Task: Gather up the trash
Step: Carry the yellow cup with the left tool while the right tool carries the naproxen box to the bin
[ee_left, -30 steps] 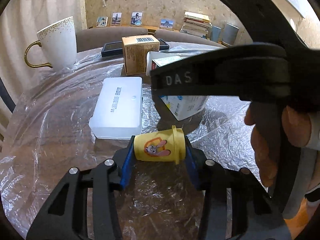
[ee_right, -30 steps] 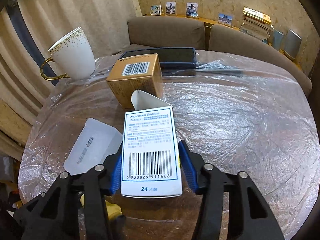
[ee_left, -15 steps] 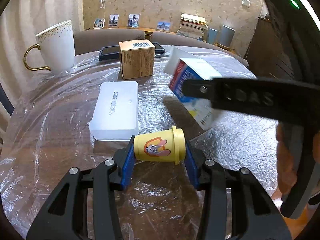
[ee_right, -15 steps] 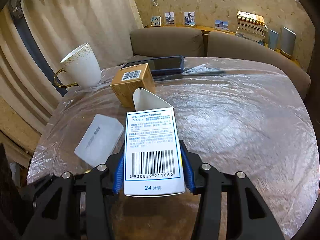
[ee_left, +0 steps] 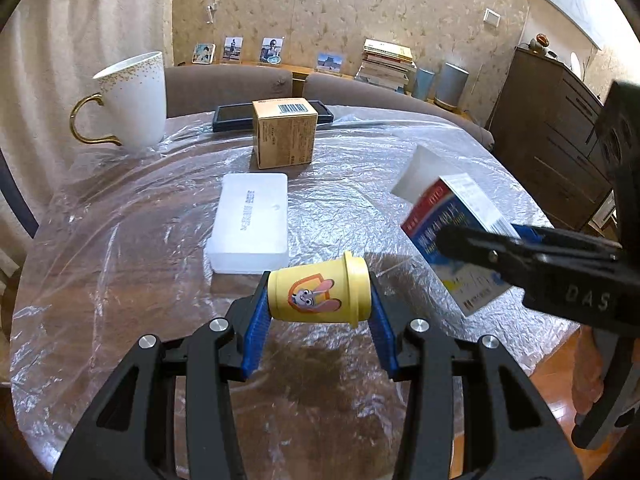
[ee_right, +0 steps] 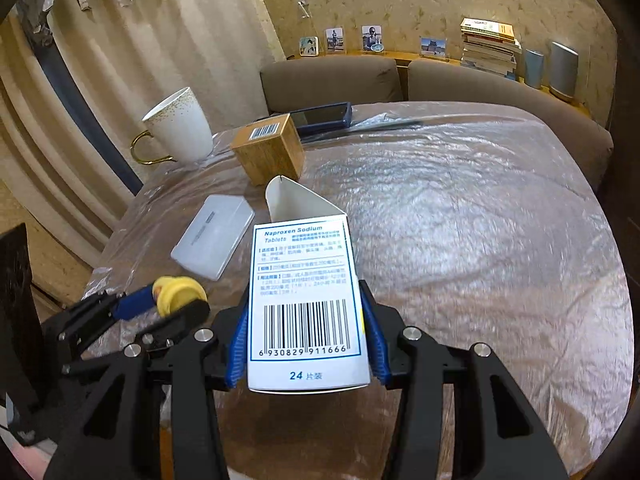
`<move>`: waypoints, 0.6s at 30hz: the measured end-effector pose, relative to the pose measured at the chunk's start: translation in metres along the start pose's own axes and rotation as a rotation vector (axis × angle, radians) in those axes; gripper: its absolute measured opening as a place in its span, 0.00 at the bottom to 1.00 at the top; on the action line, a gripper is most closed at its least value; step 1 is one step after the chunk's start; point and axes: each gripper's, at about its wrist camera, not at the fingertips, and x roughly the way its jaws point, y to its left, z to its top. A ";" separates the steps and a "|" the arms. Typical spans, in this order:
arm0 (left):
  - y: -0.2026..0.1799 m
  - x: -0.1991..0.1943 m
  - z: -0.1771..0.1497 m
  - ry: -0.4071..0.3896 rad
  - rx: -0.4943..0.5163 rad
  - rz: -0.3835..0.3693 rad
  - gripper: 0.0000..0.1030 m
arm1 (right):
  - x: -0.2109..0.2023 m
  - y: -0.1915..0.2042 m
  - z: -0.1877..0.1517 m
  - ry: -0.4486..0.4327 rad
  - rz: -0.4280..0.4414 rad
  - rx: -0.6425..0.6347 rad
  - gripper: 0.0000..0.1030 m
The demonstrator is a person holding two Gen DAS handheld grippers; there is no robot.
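Note:
My left gripper is shut on a small yellow cup with a cartoon rabbit, held sideways above the plastic-covered table. My right gripper is shut on a white and blue medicine box with its top flap open, held above the table. The box and the right gripper also show at the right of the left wrist view. The yellow cup and left gripper show at the lower left of the right wrist view.
On the table stand a white mug with a gold handle, a brown cardboard box, a flat translucent white case and a dark tablet. Sofa backs lie behind. A dark cabinet stands at the right.
Both grippers have risen and pulled back from the table with their objects. The right gripper and medicine box have moved right and lower in the left wrist view.

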 end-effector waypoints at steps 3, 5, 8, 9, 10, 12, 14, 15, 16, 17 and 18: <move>0.002 -0.006 -0.004 0.005 -0.013 -0.005 0.45 | -0.006 0.003 -0.011 0.008 0.006 -0.007 0.46; 0.005 -0.010 -0.008 0.007 -0.020 -0.002 0.45 | -0.009 0.005 -0.017 0.013 0.010 -0.011 0.46; 0.009 -0.015 -0.013 0.014 -0.030 0.006 0.45 | -0.015 0.007 -0.027 0.019 0.018 -0.012 0.46; 0.010 -0.017 -0.015 0.015 -0.033 0.006 0.45 | -0.017 0.008 -0.029 0.020 0.020 -0.012 0.46; 0.011 -0.019 -0.017 0.016 -0.037 0.008 0.45 | -0.019 0.008 -0.032 0.021 0.022 -0.012 0.46; 0.014 -0.022 -0.021 0.018 -0.042 0.012 0.45 | -0.023 0.011 -0.040 0.024 0.025 -0.016 0.46; 0.016 -0.027 -0.025 0.018 -0.042 0.017 0.45 | -0.027 0.013 -0.046 0.026 0.026 -0.018 0.46; 0.016 -0.029 -0.026 0.017 -0.041 0.020 0.45 | -0.030 0.014 -0.049 0.025 0.026 -0.019 0.46; 0.017 -0.032 -0.029 0.016 -0.039 0.026 0.45 | -0.032 0.015 -0.051 0.024 0.026 -0.019 0.46; 0.017 -0.035 -0.031 0.015 -0.037 0.030 0.45 | -0.035 0.016 -0.055 0.023 0.029 -0.018 0.46; 0.018 -0.037 -0.032 0.014 -0.037 0.031 0.45 | -0.037 0.016 -0.057 0.023 0.033 -0.017 0.46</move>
